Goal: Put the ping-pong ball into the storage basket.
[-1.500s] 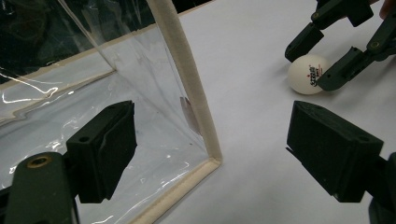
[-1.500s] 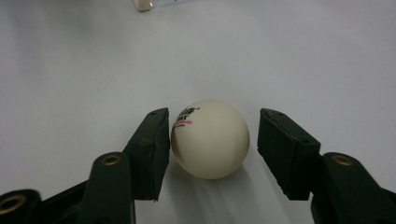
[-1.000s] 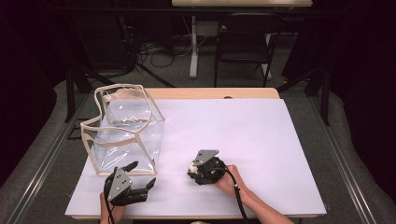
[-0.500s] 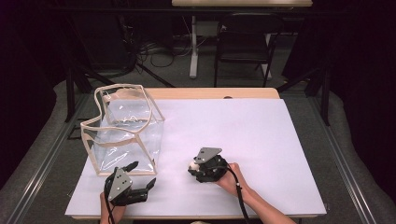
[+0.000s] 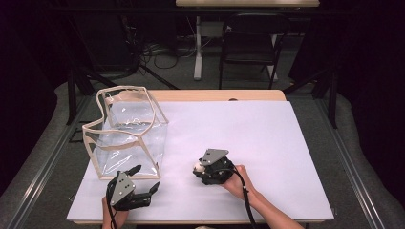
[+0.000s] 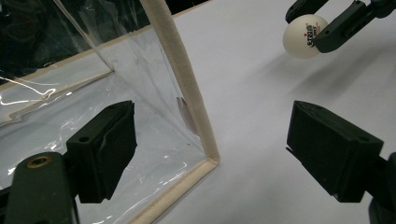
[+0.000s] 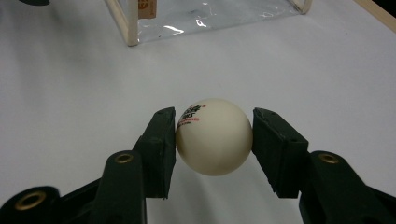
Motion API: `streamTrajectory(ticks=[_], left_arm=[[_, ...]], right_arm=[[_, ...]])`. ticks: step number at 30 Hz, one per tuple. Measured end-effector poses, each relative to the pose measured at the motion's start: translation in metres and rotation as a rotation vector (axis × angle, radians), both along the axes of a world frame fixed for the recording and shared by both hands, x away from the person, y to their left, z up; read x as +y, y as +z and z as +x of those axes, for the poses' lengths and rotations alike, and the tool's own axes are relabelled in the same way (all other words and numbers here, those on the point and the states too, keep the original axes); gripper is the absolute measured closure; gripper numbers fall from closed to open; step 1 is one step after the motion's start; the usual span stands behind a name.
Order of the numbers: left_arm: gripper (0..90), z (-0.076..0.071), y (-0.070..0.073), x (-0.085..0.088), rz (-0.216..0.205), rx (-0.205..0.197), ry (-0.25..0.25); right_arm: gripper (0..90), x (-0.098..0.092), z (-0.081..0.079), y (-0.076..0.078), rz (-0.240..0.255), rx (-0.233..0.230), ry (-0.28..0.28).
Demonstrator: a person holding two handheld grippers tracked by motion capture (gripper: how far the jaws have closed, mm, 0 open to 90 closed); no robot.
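bag (image 5: pixel 126 133) on sheet (image 5: pixel 248 138), far left | left gripper (image 5: pixel 143 183) near edge, just before bag's near right corner | right gripper (image 5: pixel 197 168) right of bag, near centre | ball (image 7: pixel 214 136) between right gripper's jaws | chair (image 5: pixel 250 36) behind table (image 5: pixel 215 95)

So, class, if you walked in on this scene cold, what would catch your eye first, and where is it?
The white ball stands out: it is pinched between the jaws of the right gripper, just above the white sheet. Next comes the clear bag with cream edging, standing open at the table's left. The left gripper waits open by the bag's near corner.
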State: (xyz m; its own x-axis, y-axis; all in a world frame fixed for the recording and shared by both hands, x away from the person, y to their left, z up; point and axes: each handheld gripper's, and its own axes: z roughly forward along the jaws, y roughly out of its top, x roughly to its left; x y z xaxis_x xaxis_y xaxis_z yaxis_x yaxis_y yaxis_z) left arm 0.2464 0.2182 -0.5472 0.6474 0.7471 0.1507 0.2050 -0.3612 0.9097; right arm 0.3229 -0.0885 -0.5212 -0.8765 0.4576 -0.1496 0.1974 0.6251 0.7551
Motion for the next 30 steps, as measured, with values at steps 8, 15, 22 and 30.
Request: streamTrajectory(ticks=[8,15,22,30], left_arm=[[16.0,0.000,0.000,0.000,0.002,0.000,-0.001],[16.0,0.000,0.000,0.000,0.002,-0.001,-0.003],[16.0,0.000,0.000,-0.001,0.000,0.001,-0.001],[16.0,0.000,-0.001,-0.001,-0.001,0.001,-0.002]], right_arm=[[50.9,-0.001,-0.001,0.005,0.003,-0.008,-0.005],[50.9,-0.003,-0.001,0.009,0.006,-0.013,-0.014],[50.9,-0.005,-0.001,0.013,0.011,-0.019,-0.020],[50.9,-0.008,-0.001,0.023,0.020,-0.036,-0.025]])
